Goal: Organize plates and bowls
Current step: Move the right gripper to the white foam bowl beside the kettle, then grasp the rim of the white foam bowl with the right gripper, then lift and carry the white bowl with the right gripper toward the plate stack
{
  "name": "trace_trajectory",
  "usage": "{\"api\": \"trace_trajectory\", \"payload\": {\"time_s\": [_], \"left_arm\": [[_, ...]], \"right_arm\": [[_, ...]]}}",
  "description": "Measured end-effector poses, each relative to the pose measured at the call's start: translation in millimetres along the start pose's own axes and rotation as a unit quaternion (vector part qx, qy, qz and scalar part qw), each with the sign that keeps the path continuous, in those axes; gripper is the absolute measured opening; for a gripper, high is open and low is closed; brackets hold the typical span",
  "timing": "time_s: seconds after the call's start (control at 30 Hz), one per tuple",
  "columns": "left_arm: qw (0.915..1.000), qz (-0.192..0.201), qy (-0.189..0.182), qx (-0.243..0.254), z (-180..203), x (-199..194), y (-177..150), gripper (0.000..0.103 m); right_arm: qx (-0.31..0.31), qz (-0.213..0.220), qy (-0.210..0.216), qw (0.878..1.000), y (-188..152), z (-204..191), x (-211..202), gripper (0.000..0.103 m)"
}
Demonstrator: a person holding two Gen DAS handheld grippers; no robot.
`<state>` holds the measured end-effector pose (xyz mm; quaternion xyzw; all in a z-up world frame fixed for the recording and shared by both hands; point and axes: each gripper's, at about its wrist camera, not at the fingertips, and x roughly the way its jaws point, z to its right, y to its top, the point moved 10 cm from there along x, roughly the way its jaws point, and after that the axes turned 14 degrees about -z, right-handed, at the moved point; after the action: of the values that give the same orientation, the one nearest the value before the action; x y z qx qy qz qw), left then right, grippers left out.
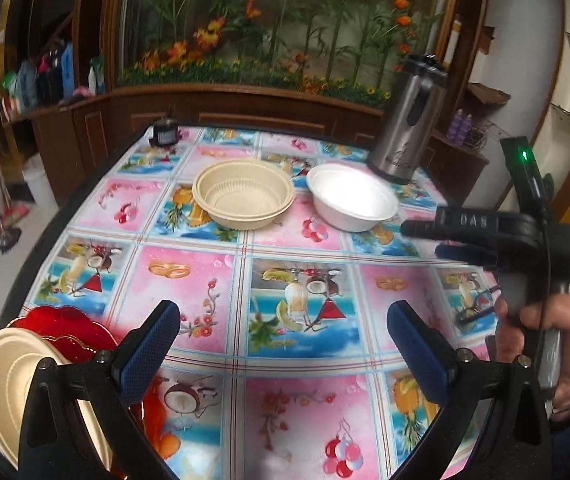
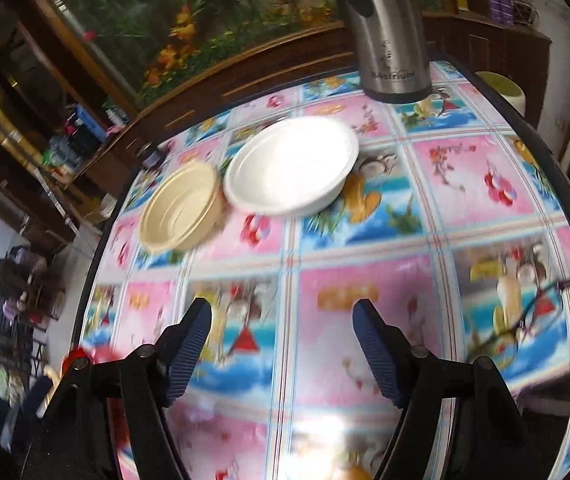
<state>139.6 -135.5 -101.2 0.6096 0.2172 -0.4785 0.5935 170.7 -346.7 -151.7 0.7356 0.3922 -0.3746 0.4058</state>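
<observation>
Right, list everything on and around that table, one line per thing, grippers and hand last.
beige bowl: one, beige, far middle of the table, upright and empty.
white bowl: one, white, just right of the beige bowl, in front of the flask.
steel flask: one, silver with a black lid, far right of the table.
dark jar: one, dark, far left edge of the table.
beige plate: one, beige, near left corner, lying on the red plate.
red plate: one, red with a gold rim, near left corner.
tablecloth: one, pink and blue fruit squares, covering the table.
left gripper: one, black with blue pads, open, empty.
right gripper: one, same build, open, empty.
hand: one, on the right gripper's handle.
</observation>
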Motion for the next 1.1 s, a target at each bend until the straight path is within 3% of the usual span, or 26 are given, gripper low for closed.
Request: {"api": "trace_trajectory", "payload": {"time_s": [0.07,0.23,0.37,0.43,0.53,0.57,0.7,0.77,0.87,1.1], "left_arm": [[0.9999,-0.007,-0.008,-0.011,-3,7,1,0.103],[0.9998,-0.010,-0.009,-0.016,-7,15,5,0.103],[0.9999,-0.007,-0.003,-0.013,-9,18,8,0.103],[0.9999,-0.009,-0.007,-0.008,-8,19,8,0.103],[0.9998,-0.010,-0.019,-0.001,-7,20,7,0.102],[0.9997,-0.011,-0.024,0.001,-7,20,7,0.098],[0.9983,-0.021,-0.054,0.007,0,21,3,0.075],[0.9962,-0.032,-0.079,0.018,11,21,-3,0.072],[0.9951,-0.036,-0.086,0.033,21,21,-12,0.071],[0.9859,-0.096,-0.120,0.067,46,34,-53,0.071]], "right_arm": [[0.014,-0.003,-0.010,1.000,18,7,8,0.074],[0.074,-0.011,-0.003,0.997,60,31,35,0.056],[0.091,-0.009,-0.013,0.996,85,40,51,0.052],[0.102,-0.020,-0.017,0.994,91,47,65,0.030],[0.107,-0.019,-0.010,0.994,89,52,72,0.013],[0.104,-0.016,-0.009,0.994,86,52,70,0.012],[0.078,0.002,-0.005,0.997,62,50,43,0.007],[0.060,0.000,-0.001,0.998,38,48,28,0.007],[0.026,-0.017,0.010,0.999,-9,43,9,0.006],[-0.019,-0.058,0.048,0.997,-118,42,-28,0.006]]}}
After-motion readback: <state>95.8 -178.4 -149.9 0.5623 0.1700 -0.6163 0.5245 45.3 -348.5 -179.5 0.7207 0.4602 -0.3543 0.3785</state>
